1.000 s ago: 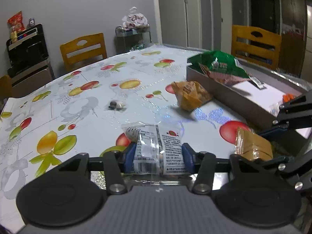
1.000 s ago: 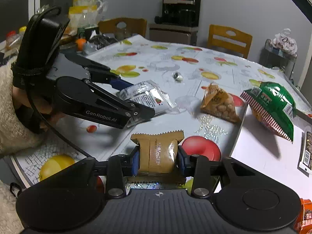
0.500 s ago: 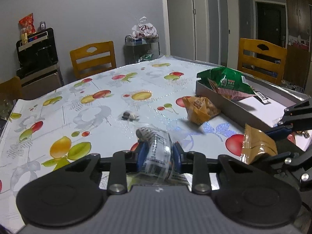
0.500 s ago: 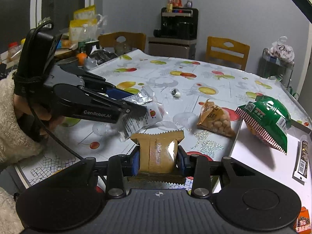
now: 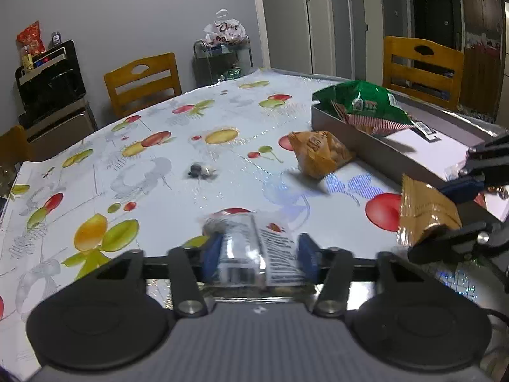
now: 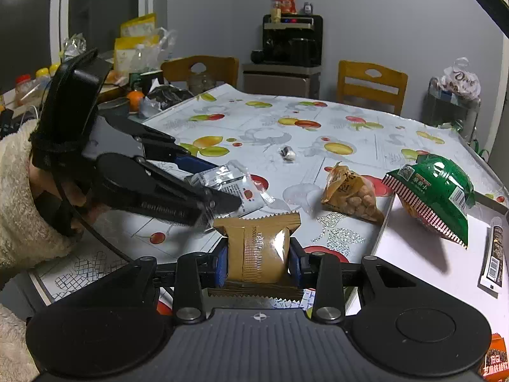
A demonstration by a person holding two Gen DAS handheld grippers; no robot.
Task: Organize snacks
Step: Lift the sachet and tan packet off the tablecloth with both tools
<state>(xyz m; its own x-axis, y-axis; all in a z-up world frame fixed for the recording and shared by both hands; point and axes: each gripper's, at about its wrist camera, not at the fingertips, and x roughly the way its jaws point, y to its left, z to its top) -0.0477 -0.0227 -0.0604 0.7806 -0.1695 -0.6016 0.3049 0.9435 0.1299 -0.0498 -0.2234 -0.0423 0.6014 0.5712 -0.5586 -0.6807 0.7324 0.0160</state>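
My left gripper (image 5: 259,259) is shut on a clear white snack packet (image 5: 254,254) and holds it above the table; it also shows in the right wrist view (image 6: 232,186). My right gripper (image 6: 258,261) is shut on a tan brown snack pack (image 6: 259,251), which also shows in the left wrist view (image 5: 426,211). A grey tray (image 5: 375,145) at the right holds a green bag (image 5: 366,105) (image 6: 435,197). An orange bag of nuts (image 5: 318,156) (image 6: 350,195) lies on the tablecloth beside the tray.
A small wrapped candy (image 5: 202,172) lies mid-table on the fruit-print cloth. A dark bar (image 6: 493,254) and an orange pack (image 6: 494,363) lie in the tray. Wooden chairs (image 5: 143,79) stand around the table. Clutter (image 6: 140,63) sits at the far left.
Both grippers have lifted their packets off the table. The left one has risen and moved closer to the right gripper, its packet turning in the jaws.
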